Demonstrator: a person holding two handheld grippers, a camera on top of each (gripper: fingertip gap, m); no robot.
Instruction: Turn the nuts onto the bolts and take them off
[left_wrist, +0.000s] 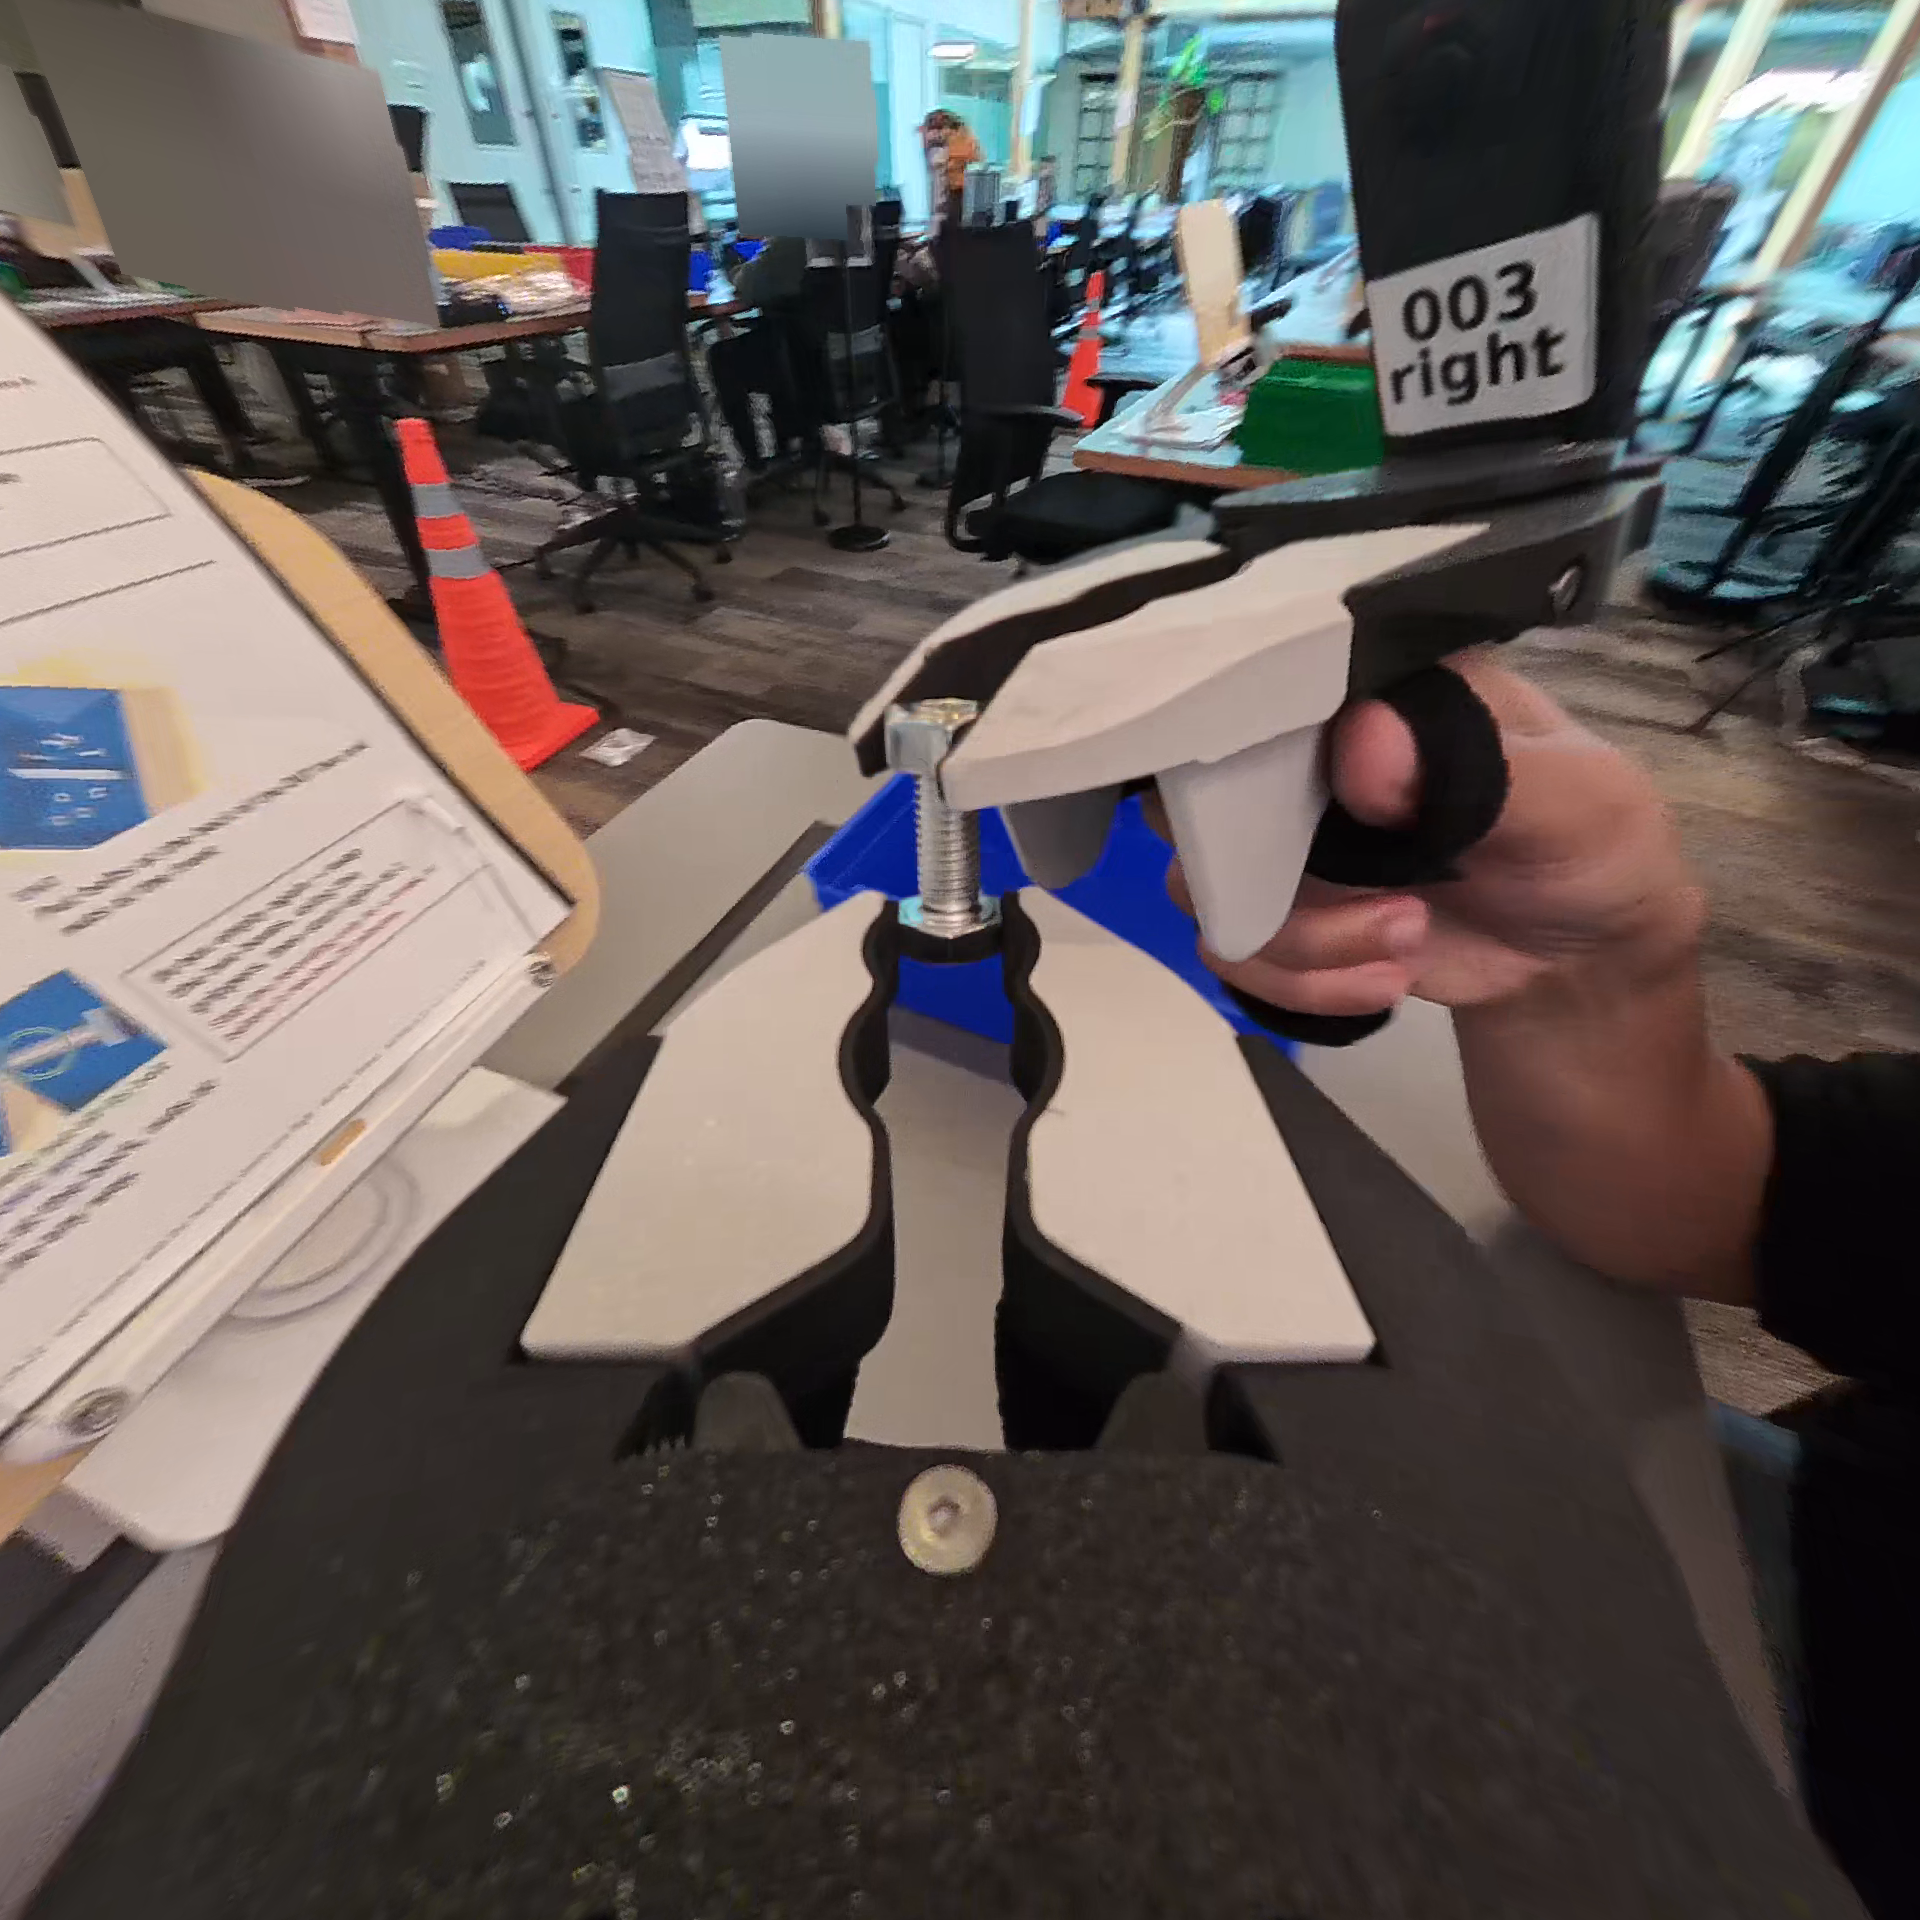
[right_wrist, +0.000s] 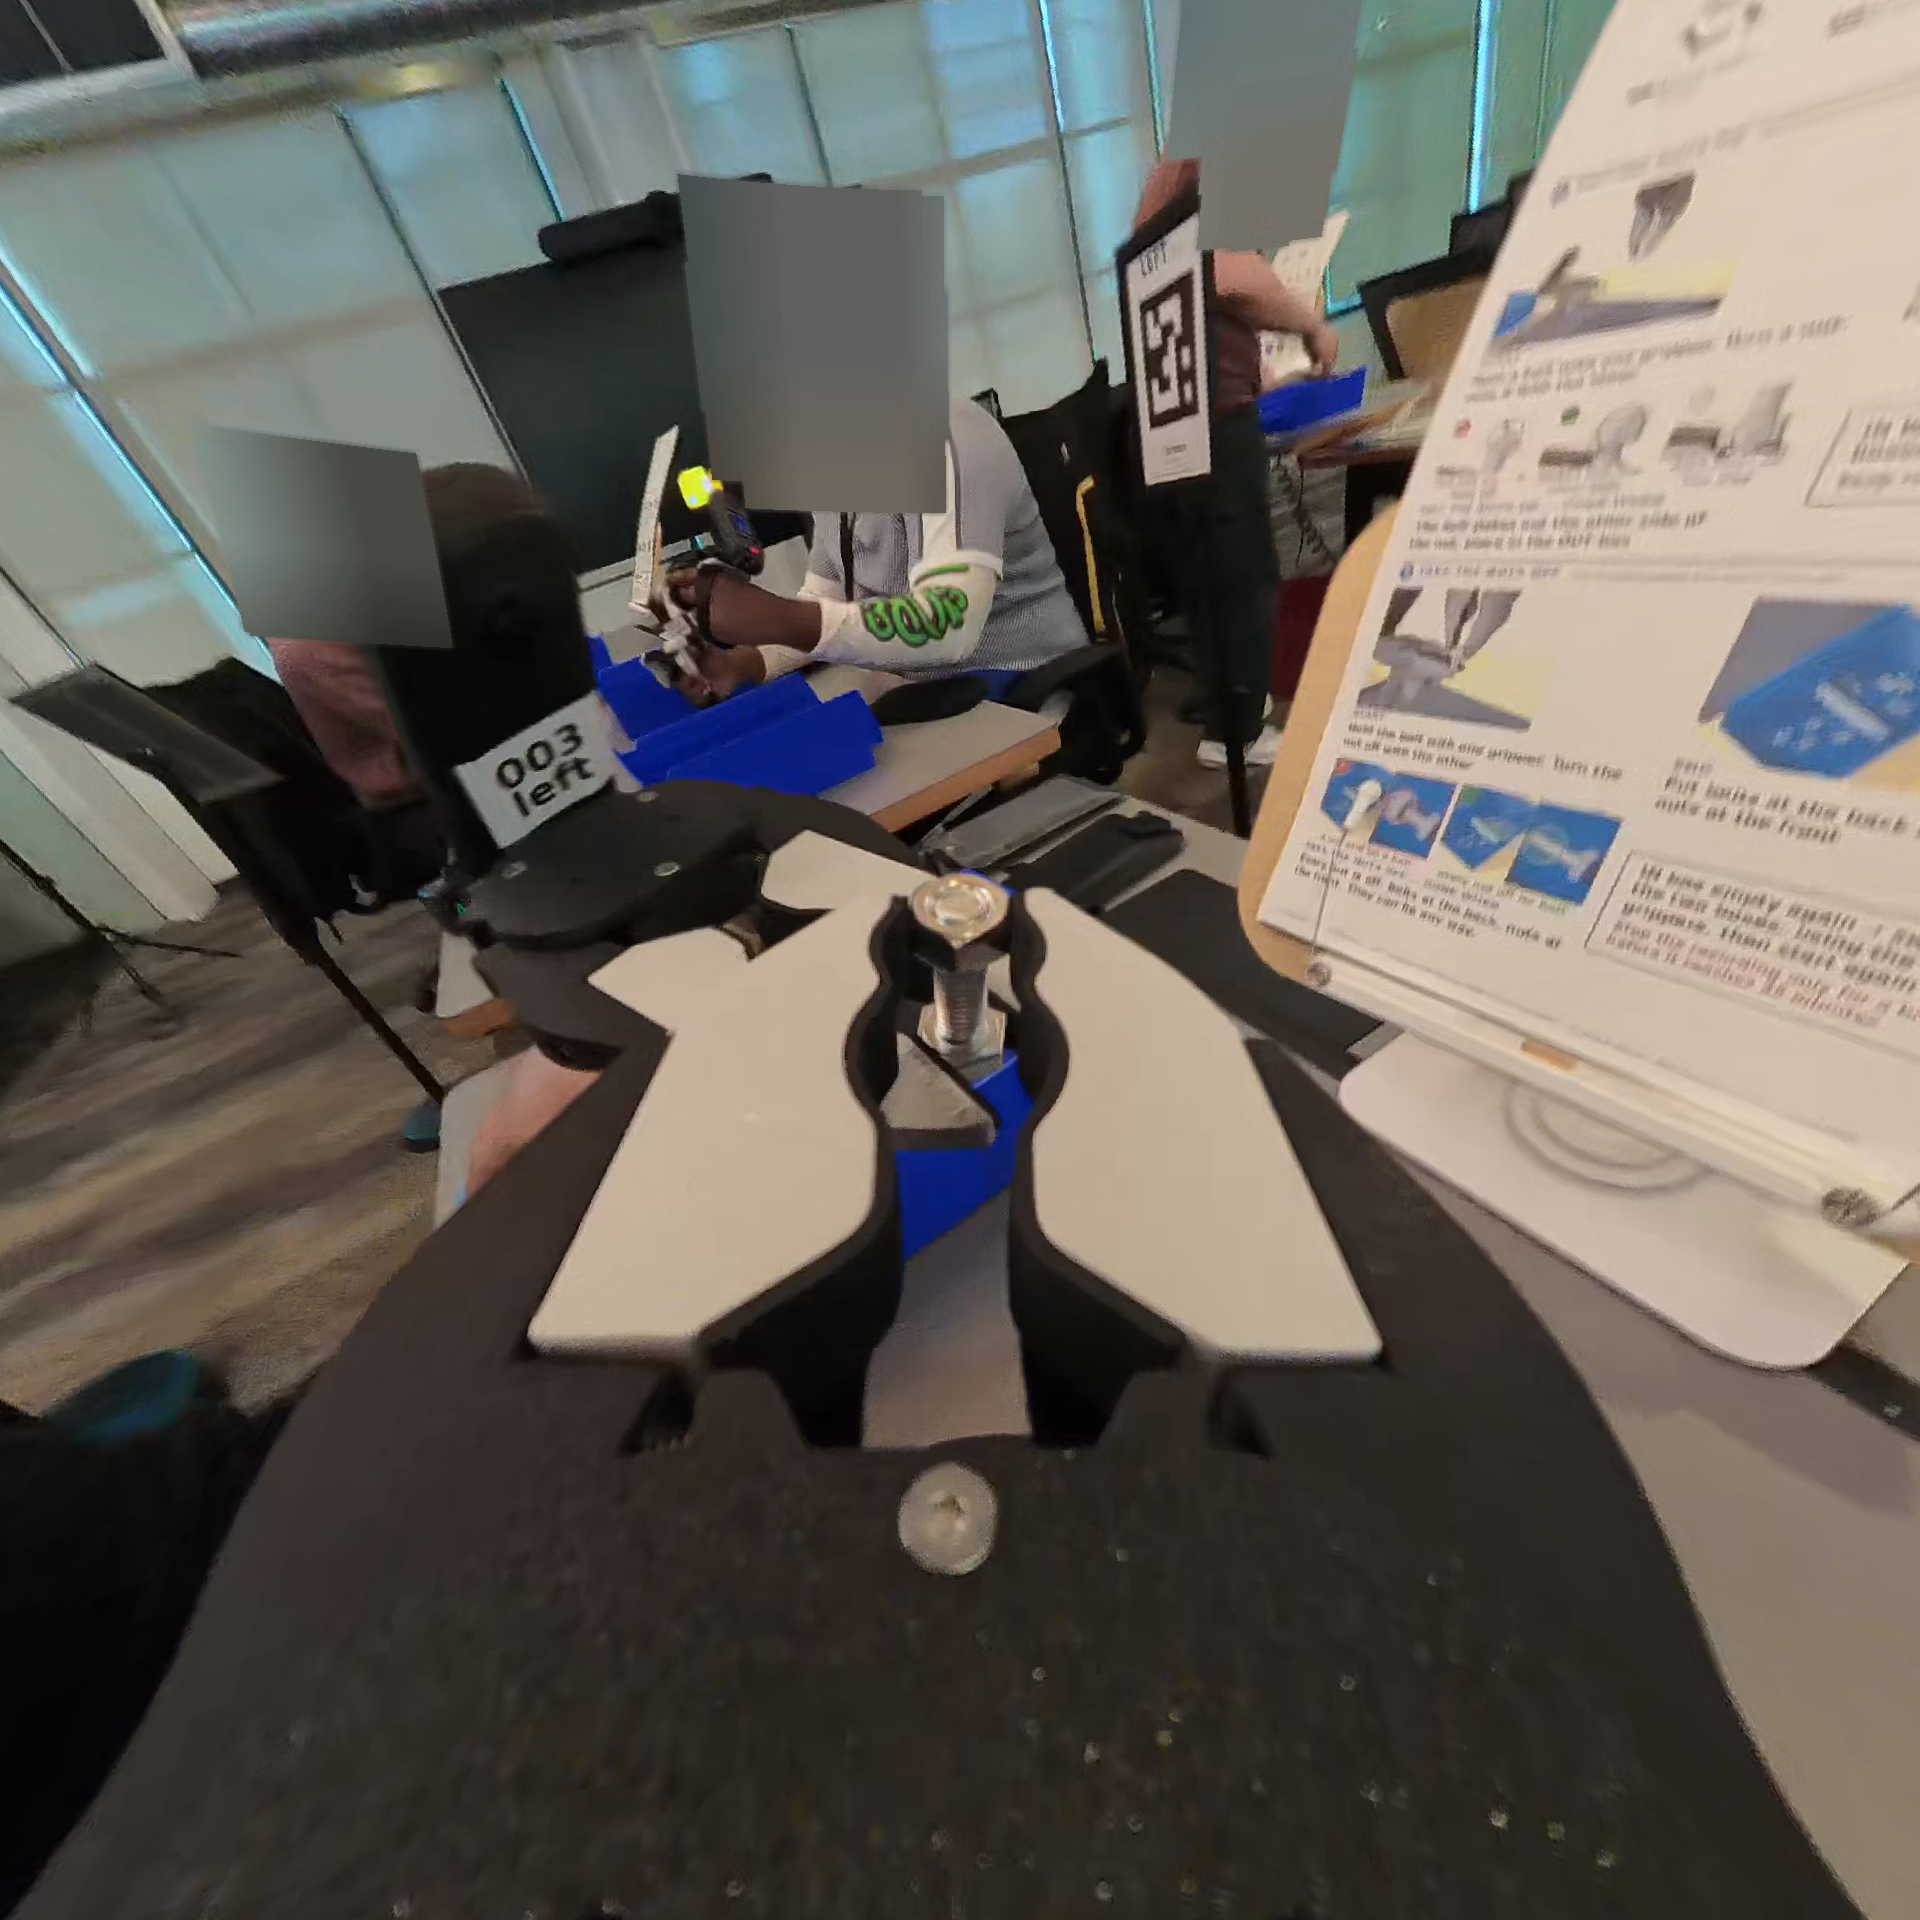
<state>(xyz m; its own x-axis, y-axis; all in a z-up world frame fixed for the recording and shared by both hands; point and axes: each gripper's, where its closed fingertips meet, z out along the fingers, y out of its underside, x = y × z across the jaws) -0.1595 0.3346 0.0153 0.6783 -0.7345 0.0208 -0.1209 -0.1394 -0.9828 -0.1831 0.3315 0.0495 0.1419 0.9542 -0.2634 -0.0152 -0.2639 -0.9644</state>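
A silver bolt (left_wrist: 945, 831) stands upright between the two grippers, with a silver nut (left_wrist: 948, 916) low on its thread. My left gripper (left_wrist: 948, 940) is shut on the nut from below. My right gripper (left_wrist: 920, 740) comes in from the right, held by a hand, and is shut on the bolt's hex head. In the right wrist view my right gripper (right_wrist: 958, 925) clamps the head of the bolt (right_wrist: 961, 992). The nut (right_wrist: 961, 1037) sits below it, in the left gripper (right_wrist: 940, 1091).
A blue bin (left_wrist: 1101, 883) lies on the grey table (left_wrist: 935, 1195) under the bolt; it also shows in the right wrist view (right_wrist: 956, 1174). An instruction board on a white stand (left_wrist: 208, 883) is close by (right_wrist: 1662, 623). An orange cone (left_wrist: 478, 623), chairs and seated people are beyond. The grippers are tip to tip, or close to it.
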